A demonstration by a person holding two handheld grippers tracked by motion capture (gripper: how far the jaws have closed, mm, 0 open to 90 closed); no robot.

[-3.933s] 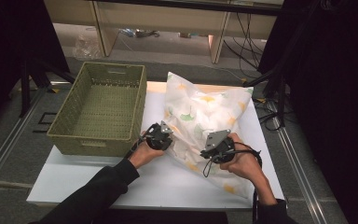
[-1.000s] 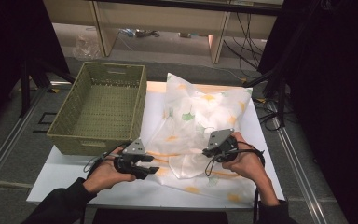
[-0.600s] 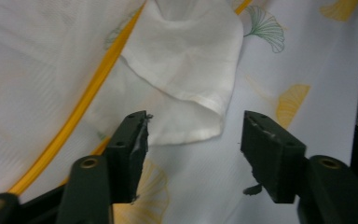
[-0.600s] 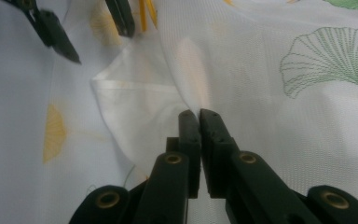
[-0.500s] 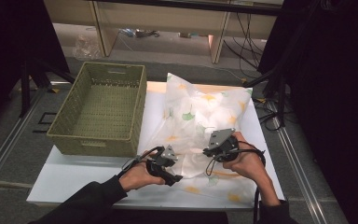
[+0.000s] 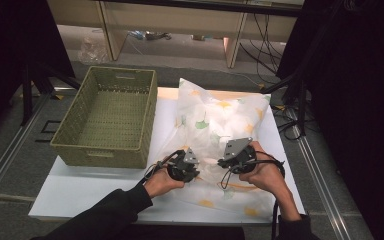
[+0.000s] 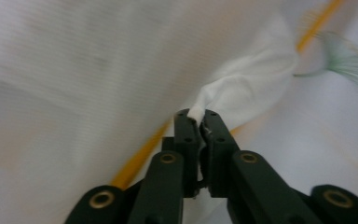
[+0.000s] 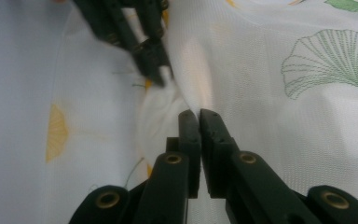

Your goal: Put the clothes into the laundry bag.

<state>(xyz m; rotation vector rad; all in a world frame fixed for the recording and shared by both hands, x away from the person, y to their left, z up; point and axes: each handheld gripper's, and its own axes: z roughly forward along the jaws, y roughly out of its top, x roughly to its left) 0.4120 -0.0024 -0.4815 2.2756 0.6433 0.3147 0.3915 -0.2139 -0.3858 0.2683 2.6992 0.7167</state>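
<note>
A white pillow in a sheer pillowcase (image 6: 219, 117) printed with green and yellow ginkgo leaves lies on the white table (image 6: 80, 192), right of the basket. My left gripper (image 6: 189, 170) is at the case's near end. In the left gripper view it (image 7: 196, 115) is shut on a bunched tuft of white fabric (image 7: 247, 88), beside an orange seam (image 7: 135, 163). My right gripper (image 6: 228, 161) sits a hand's width to the right. In the right gripper view it (image 8: 199, 113) is shut on a fold of the pillowcase (image 8: 270, 107), with the left gripper (image 8: 142, 44) pinching cloth just beyond.
An empty green woven basket (image 6: 107, 115) stands on the table's left half, touching the pillow's left side. Bare table lies in front of the basket. Beyond the far edge are shelving legs and cables (image 6: 285, 115) on the floor.
My left gripper has moved right from the table's near left to the pillowcase's near end and has shut on fabric beside the right gripper. The right gripper has stayed in place.
</note>
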